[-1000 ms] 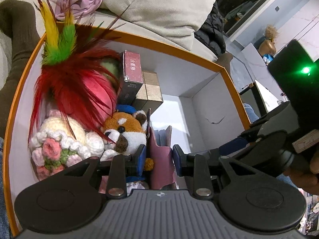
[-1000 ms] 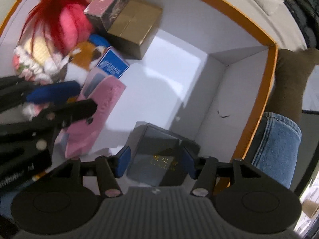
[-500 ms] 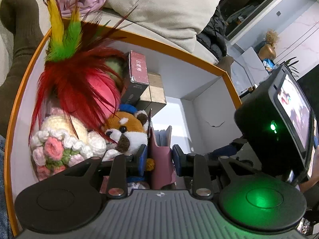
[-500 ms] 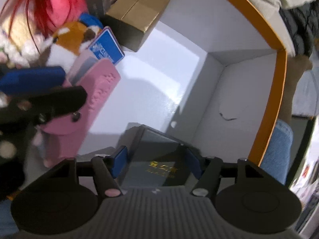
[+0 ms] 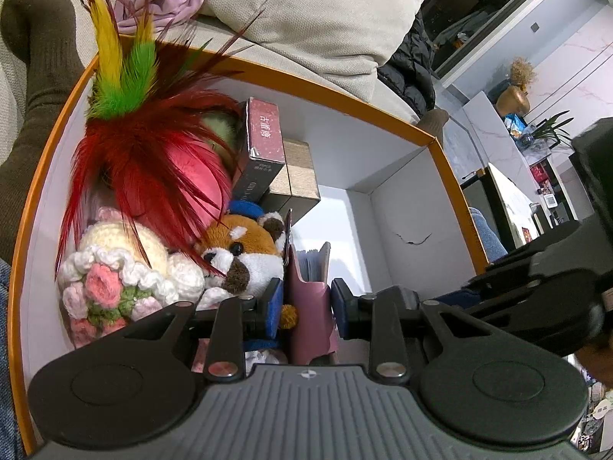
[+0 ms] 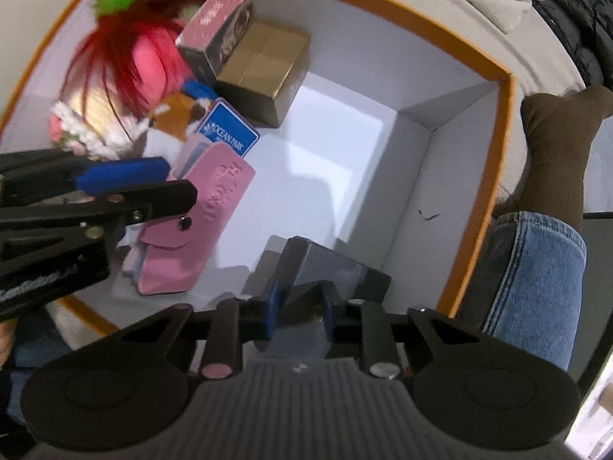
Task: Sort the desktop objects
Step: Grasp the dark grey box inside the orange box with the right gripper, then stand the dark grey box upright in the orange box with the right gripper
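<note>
A white box with an orange rim [image 5: 433, 140] holds the sorted things. My left gripper [image 5: 306, 303] is shut on a pink card wallet [image 5: 308, 299], standing upright beside a plush red panda [image 5: 245, 253]. In the right wrist view the wallet [image 6: 199, 222] leans by the left gripper [image 6: 153, 184]. My right gripper [image 6: 299, 306] is narrowed on a dark grey box [image 6: 329, 272] at the near right of the orange-rimmed box [image 6: 505, 88]. Its pads seem to touch the box's corner.
Red, green and yellow feathers [image 5: 130, 130], a crochet bouquet [image 5: 111, 287], a maroon carton [image 5: 262, 142] and a gold carton [image 6: 264, 65] fill the back left. A blue tag [image 6: 228, 134] lies by the panda. A cushion [image 5: 325, 19] and legs in socks [image 6: 555, 145] surround the box.
My right gripper's fingers have closed in from wide apart onto the dark grey box, which now sits tilted. The left gripper has held still on the wallet.
</note>
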`<state>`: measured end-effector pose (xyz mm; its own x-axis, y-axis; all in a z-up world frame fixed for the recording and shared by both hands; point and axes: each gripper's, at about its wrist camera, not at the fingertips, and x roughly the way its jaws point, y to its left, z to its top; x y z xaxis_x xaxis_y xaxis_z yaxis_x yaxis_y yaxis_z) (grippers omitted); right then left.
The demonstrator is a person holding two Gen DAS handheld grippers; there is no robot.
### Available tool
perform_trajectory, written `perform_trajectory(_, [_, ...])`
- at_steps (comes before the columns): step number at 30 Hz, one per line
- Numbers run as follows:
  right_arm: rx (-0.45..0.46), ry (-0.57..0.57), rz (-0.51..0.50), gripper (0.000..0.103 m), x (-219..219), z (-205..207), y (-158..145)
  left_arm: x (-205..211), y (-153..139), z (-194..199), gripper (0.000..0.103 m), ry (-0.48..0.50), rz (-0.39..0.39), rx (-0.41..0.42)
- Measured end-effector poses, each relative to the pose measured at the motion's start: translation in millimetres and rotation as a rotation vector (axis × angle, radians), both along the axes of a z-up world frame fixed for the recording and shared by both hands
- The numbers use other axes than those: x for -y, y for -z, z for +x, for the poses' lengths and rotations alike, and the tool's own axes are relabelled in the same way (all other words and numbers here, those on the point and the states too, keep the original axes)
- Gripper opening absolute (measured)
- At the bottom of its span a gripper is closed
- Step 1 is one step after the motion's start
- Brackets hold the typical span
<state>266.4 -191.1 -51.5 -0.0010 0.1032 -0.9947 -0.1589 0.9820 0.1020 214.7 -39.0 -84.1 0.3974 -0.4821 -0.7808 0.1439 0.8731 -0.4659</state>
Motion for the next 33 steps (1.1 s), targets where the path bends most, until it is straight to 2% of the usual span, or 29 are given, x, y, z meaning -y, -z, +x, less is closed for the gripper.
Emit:
perform_trajectory(3, [0.006,0.023,0.003,0.008,2,-7,-7,0,0,0,0.033,0.0,0.001,-0.001])
perform_trajectory(7, [0.017,0.058,-0.005,0.005,15,-9,-9,0,0,0,0.033,0.0,0.0,0.0])
perform_trajectory(14, [0.041,0.215,0.103,0.001,50,-19,-10,-1,-1,-1,0.033,0.0,0.0,0.0])
perform_trajectory(17, [0.077,0.224,0.033,0.0,51,-23,-9,-2,0,-1,0.033,0.0,-0.002,0.001])
perform_trajectory(22, [0.086,0.186,-0.011,0.0,40,-20,-8,-4,-1,-3,0.033,-0.001,-0.001,-0.002])
perform_trajectory(29, [0.054,0.254,-0.009,0.0,47,-16,-11,-4,0,-4,0.033,-0.003,-0.005,-0.002])
perform_trajectory(31, [0.043,0.289,0.003,0.002,49,-15,-11,-4,-1,-4,0.033,-0.003,-0.006,-0.003])
perform_trajectory(33, [0.028,0.334,0.031,0.011,52,-13,-11,-4,-1,-4,0.033,-0.003,-0.006,-0.003])
